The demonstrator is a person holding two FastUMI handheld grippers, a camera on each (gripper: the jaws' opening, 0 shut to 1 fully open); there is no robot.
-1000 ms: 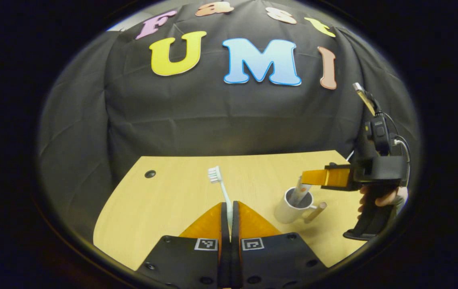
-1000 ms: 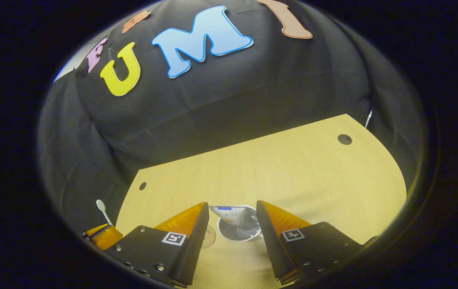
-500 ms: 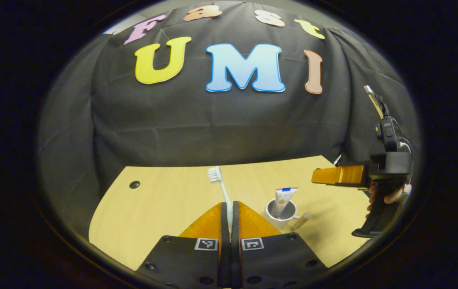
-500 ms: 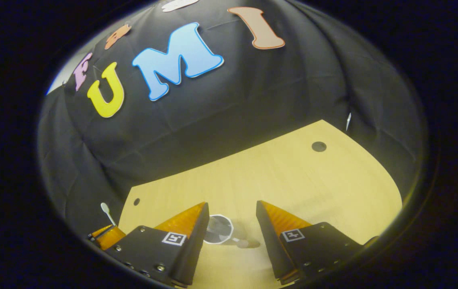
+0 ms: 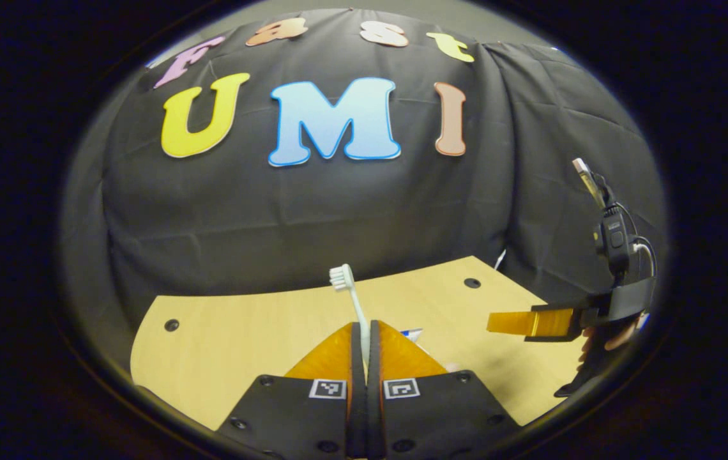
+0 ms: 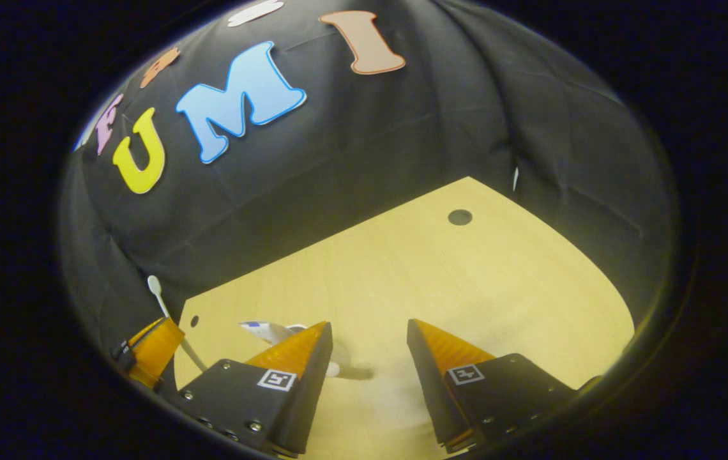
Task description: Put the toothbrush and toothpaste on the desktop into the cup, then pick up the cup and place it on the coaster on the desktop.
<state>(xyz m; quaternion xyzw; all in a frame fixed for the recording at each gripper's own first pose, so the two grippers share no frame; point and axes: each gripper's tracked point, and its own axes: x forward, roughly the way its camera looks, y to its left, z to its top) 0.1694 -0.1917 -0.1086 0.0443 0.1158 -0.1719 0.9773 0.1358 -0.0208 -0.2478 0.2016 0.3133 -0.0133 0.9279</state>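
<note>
Mostly hidden toothpaste (image 5: pixel 412 333), left tool (image 5: pixel 364 332) gripping toothbrush (image 5: pixel 350 296)

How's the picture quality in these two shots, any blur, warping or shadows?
Left gripper view: sharp, toothbrush crisp, desk edge bowed by fisheye. Right gripper view: softer, desk evenly lit with a faint shadow between the open claw, edges darkening.

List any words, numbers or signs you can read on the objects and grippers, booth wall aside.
No readable text anywhere.
Toothpaste tube: has printing, too blurred to read.
Left gripper: square black-and-white coded markers, patterns without letters.
Right gripper: same kind of pattern squares, no letters.
Toothbrush: no marking visible.
</note>
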